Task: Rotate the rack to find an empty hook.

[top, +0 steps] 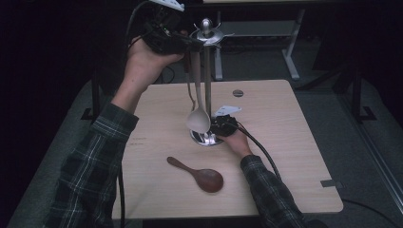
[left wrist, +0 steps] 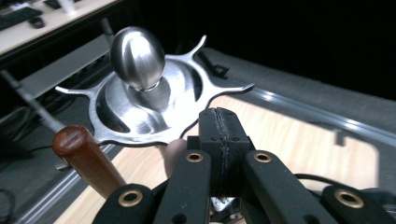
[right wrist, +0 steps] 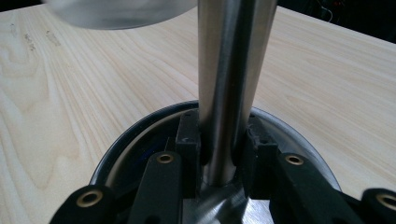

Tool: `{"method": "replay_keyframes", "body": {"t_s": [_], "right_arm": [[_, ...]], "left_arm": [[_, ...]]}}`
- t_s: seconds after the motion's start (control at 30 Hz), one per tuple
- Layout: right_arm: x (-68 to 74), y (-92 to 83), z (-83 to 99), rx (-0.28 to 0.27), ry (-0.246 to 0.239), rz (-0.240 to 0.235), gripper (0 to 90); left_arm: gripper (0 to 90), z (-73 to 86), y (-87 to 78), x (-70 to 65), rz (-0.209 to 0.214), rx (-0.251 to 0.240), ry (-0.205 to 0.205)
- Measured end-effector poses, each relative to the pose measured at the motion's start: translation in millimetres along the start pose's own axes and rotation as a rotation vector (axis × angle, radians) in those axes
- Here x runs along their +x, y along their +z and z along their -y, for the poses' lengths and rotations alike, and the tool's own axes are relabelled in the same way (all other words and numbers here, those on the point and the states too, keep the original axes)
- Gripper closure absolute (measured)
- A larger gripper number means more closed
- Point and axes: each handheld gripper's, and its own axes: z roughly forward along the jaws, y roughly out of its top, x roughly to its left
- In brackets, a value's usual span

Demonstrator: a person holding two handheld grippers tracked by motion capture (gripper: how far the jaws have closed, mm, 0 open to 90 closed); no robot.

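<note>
Left gripper (top: 190,45): held high at the far left of the counter, right beside the top of the stand; in the left gripper view (left wrist: 218,128) its jaws are pressed fully together, pad against pad, with the pale handle of a spoon just under them. Whether that handle is pinched between them cannot be told.
Right gripper (top: 219,127): low on the counter at the foot of the stand; in the right gripper view (right wrist: 223,144) its jaws are partly closed on the stand's pole, one pad touching each side.
Stand (top: 207,80): an upright metal utensil holder near the middle of the counter, with a round base, a thin pole and a star-shaped hook plate topped by a round knob (left wrist: 137,57).
Pole (right wrist: 229,70): shiny steel, upright, rising from the base between the right gripper's jaws.
Pale spoon (top: 198,118): hangs bowl down from the left side of the hook plate, its bowl just above the base and close to the pole.
Brown handle (left wrist: 86,161): a reddish wooden handle end shows at the lower left of the left gripper view, beside the hook plate.
Dark wooden spoon (top: 199,175): lies flat on the near part of the counter, handle pointing far left, bowl to the right, apart from the stand.
Counter (top: 294,142): light wood.
Person: plaid sleeves come in from the near edge, one hand on each gripper.
</note>
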Motion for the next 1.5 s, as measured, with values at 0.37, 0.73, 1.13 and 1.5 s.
{"method": "replay_keyframes", "body": {"t_s": [0.37,0.73,1.13,1.5], "right_arm": [[0.9,0.4,-0.2,0.005,-0.003,0.007,71.7],[0.7,0.8,-0.4,0.011,-0.006,0.008,71.7],[0.7,1.3,-0.5,0.014,-0.013,0.012,71.7],[0.9,1.4,-0.7,0.021,-0.009,0.010,71.8]], "left_arm": [[89.8,4.0,-4.4,7.2,-0.003,0.017,-0.007],[89.9,8.7,-8.4,21.6,-0.047,0.016,-0.030],[89.9,11.4,-7.2,33.6,-0.077,-0.001,-0.060],[89.8,19.8,-13.6,28.2,-0.057,-0.030,-0.058]]}}
